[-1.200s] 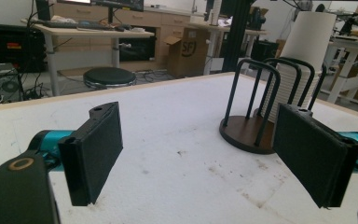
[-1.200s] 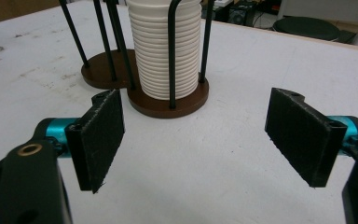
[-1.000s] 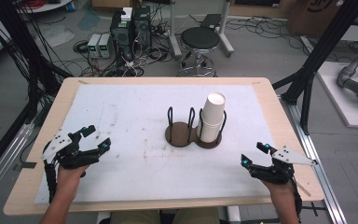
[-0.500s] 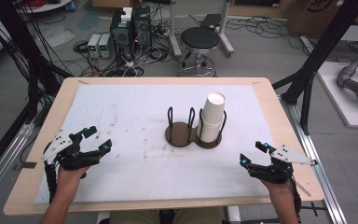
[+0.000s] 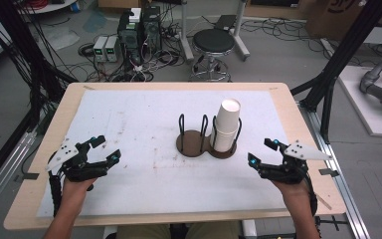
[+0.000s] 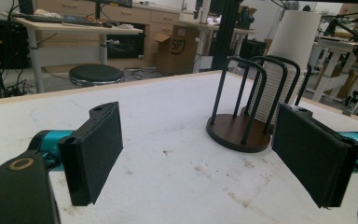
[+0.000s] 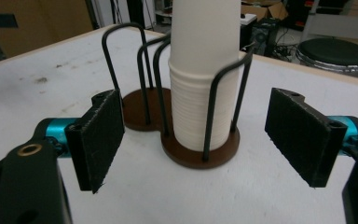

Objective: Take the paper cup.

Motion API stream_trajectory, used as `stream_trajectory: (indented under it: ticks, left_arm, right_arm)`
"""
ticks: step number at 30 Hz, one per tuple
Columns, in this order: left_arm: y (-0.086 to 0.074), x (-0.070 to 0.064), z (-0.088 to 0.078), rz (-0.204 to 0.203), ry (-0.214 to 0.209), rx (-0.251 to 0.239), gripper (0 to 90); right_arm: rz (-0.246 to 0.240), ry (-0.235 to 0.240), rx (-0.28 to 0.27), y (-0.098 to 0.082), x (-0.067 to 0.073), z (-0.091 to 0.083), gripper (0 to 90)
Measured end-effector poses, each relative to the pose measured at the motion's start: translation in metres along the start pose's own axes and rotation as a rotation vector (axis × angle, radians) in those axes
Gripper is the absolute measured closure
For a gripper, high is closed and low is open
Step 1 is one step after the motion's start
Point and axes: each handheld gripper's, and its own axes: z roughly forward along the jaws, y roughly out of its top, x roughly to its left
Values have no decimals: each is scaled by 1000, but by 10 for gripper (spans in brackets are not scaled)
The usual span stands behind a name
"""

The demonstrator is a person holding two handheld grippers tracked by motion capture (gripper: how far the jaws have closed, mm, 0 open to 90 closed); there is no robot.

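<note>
A dark wooden cup holder (image 5: 195, 143) with black wire hoops stands mid-table; its right ring holds a tall stack of white paper cups (image 5: 226, 125), its left ring holds nothing. My left gripper (image 5: 105, 150) rests open at the table's left front, jaws wide apart, with the holder (image 6: 242, 133) and cups (image 6: 284, 70) ahead to its right. My right gripper (image 5: 263, 151) is open at the right front, a short way from the holder. Its view looks straight at the cup stack (image 7: 204, 79) and holder base (image 7: 200, 151) between its spread pads (image 7: 100, 137).
A white sheet (image 5: 144, 124) covers the wooden table (image 5: 298, 119). Beyond the far edge stand a black stool (image 5: 214, 42), computer boxes and cables on the floor. Black frame posts flank the table on both sides.
</note>
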Motion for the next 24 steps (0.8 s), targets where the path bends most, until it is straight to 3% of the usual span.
stream_trajectory:
  ticks: [9,14,24]
  left_arm:
    - [0,0,2,-1,-10,0,163]
    - [-1,-1,4,-4,-15,1,163]
    - [-2,-1,7,-1,-29,8,163]
  right_arm:
    - [-32,39,18,51,-4,22,200]
    - [-66,41,48,71,-7,35,200]
    - [-74,47,107,101,-14,64,200]
